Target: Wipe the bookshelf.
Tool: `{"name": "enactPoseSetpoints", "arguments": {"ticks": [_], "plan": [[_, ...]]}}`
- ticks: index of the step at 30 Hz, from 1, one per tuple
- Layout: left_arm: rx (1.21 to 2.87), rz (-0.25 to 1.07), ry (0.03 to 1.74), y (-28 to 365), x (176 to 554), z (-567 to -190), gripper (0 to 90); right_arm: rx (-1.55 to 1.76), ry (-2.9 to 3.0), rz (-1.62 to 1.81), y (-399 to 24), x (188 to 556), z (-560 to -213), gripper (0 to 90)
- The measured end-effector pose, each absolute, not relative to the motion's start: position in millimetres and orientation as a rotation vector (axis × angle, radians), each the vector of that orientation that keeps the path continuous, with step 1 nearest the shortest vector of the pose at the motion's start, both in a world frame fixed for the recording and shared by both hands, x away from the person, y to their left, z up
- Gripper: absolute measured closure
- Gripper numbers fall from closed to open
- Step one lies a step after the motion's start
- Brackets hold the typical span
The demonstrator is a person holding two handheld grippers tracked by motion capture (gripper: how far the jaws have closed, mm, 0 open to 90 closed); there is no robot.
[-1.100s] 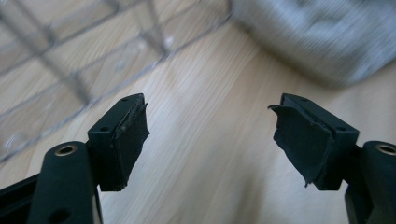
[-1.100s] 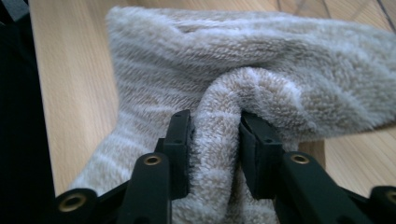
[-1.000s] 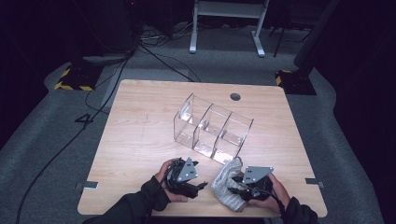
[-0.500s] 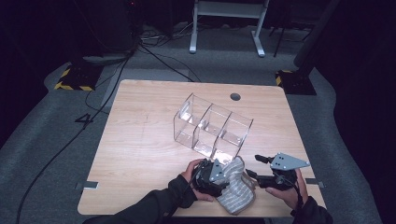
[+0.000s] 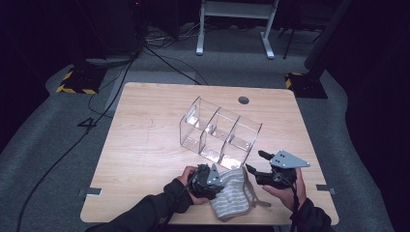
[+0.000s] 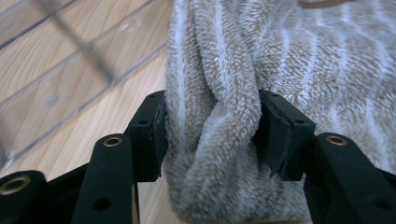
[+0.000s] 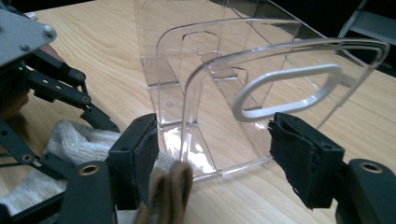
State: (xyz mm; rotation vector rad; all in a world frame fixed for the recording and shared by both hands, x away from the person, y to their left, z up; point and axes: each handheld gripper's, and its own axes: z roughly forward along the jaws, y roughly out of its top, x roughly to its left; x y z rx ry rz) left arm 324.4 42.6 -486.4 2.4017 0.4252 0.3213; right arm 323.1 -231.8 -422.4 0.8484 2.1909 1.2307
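A grey-and-white striped towel lies bunched at the table's front edge, in front of a clear three-compartment organiser. My left gripper is at its left side. In the left gripper view the jaws have just been closing, and the left gripper is now shut on a thick fold of the towel. My right gripper is lifted just right of the towel, its jaws have just been opening, and nothing is between them. The right gripper faces the organiser, with the towel and the left gripper at its left.
A tan loop of the towel hangs by the right gripper's left pad. The wooden table has a round cable hole at the back. Cables and a white stand are on the floor beyond.
The left gripper slid right onto the towel and closed on a fold. The right gripper let go of the towel, opened, and rose away to the right.
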Motion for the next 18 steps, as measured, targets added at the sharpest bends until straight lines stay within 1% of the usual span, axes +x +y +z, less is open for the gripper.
{"name": "enactPoseSetpoints", "arguments": {"ticks": [4,6,7,9,10,11,12,13,16,18], "plan": [[2.42,0.375,0.455,73,325,-485,44.9,0.886,2.177,1.216,-222,329,-427,30.7],[2.417,0.378,0.479,87,327,-485,44.2,0.903,2.154,1.171,-218,331,-430,30.8],[2.418,0.396,0.496,97,327,-485,42.1,0.919,2.142,1.152,-217,333,-432,30.8],[2.409,0.446,0.513,116,327,-485,41.0,0.964,2.122,1.144,-216,337,-436,29.6],[2.409,0.446,0.513,116,327,-485,40.1,0.964,2.122,1.144,-216,337,-436,29.6],[2.404,0.472,0.512,125,326,-486,40.0,0.965,2.128,1.13,-215,340,-440,29.5],[2.395,0.47,0.536,134,327,-486,39.5,0.963,2.13,1.12,-215,341,-441,28.9],[2.374,0.446,0.604,150,330,-487,38.0,0.966,2.127,1.119,-216,342,-442,29.0],[2.346,0.476,0.717,173,337,-488,35.8,0.978,2.109,1.11,-220,344,-443,33.2],[2.323,0.478,0.816,188,345,-488,32.7,0.994,2.084,1.097,-225,345,-444,36.6]]}}
